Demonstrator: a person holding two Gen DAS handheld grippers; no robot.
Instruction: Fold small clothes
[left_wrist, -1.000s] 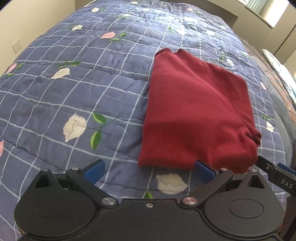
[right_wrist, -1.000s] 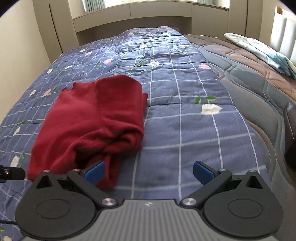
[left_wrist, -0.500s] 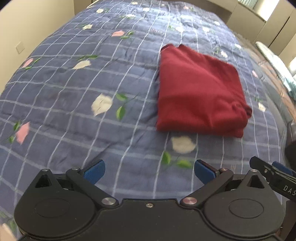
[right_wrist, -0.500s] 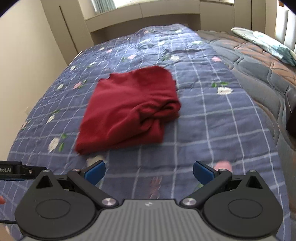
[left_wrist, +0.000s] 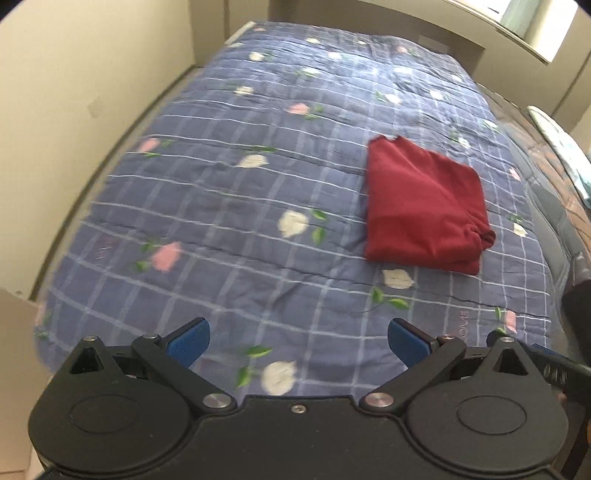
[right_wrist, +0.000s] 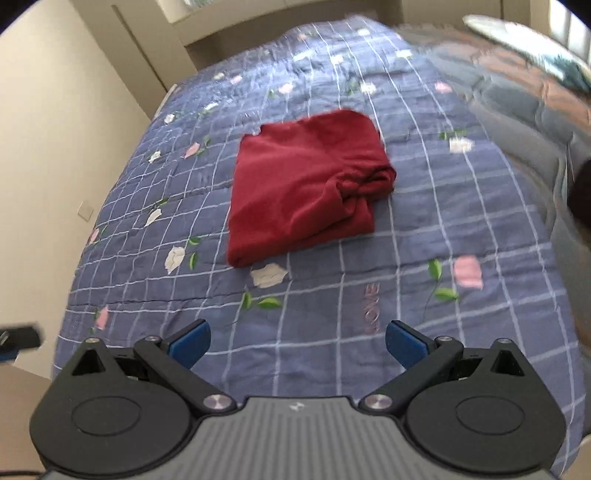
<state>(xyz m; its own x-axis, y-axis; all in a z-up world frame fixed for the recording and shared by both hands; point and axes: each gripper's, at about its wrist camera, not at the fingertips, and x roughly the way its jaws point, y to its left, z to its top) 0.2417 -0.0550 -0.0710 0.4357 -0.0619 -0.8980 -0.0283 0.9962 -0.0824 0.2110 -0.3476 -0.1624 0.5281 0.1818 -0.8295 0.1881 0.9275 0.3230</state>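
Observation:
A dark red garment (left_wrist: 421, 206) lies folded into a rough square on the blue checked floral quilt (left_wrist: 229, 206). It also shows in the right wrist view (right_wrist: 306, 184), with a bunched fold at its right edge. My left gripper (left_wrist: 298, 341) is open and empty, well back from the garment and above the quilt's near end. My right gripper (right_wrist: 297, 341) is open and empty too, also well back from the garment.
The quilt (right_wrist: 369, 288) covers a bed with a cream wall (left_wrist: 66, 110) along its left side. A brown quilted bedspread (right_wrist: 517, 92) and a pillow (right_wrist: 532, 37) lie to the right. A window ledge (left_wrist: 369, 14) runs behind the bed's far end.
Both grippers have pulled back and up from the red garment, which now looks smaller and farther away. The garment stays folded on the quilt. Both grippers stay open.

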